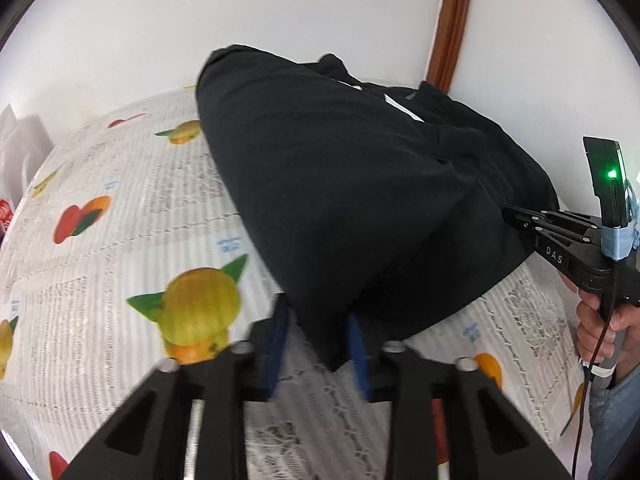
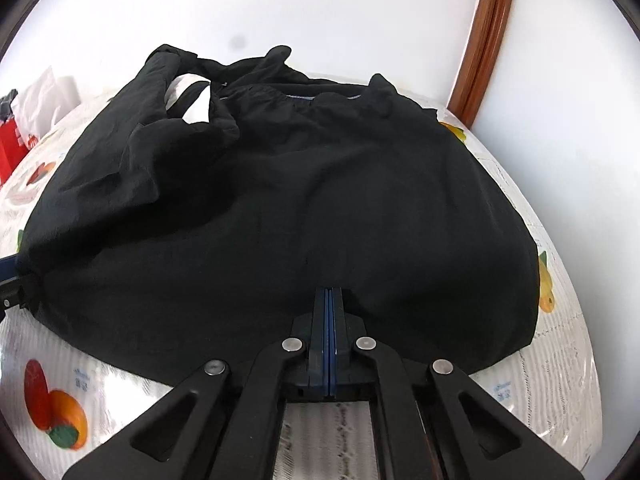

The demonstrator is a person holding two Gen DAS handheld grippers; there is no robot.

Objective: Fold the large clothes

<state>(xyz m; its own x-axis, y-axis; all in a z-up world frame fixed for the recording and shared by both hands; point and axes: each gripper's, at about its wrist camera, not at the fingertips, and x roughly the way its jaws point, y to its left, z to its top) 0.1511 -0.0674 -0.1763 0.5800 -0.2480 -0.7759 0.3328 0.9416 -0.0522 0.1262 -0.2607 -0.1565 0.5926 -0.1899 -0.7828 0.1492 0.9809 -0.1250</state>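
A large black garment (image 1: 340, 180) (image 2: 320, 200) lies spread and rumpled on a fruit-print tablecloth (image 1: 120, 260) (image 2: 560, 380), with sleeves bunched at the far side. My left gripper (image 1: 318, 312) has a near corner of the garment between its blue pads (image 1: 276, 344), which close against the cloth; the view is blurred. From the right wrist view its tip (image 2: 8, 276) shows at the garment's left corner. My right gripper (image 2: 329, 290) has its pads together at the near hem, where the fabric puckers around the tips. In the left wrist view it (image 1: 508, 214) bites the garment's right edge.
A white wall and a brown wooden frame (image 1: 452, 20) (image 2: 484, 40) stand behind the table. A red item (image 2: 12, 144) and white bags (image 2: 44, 96) sit at the far left. A person's hand (image 1: 596, 328) holds the right gripper's handle.
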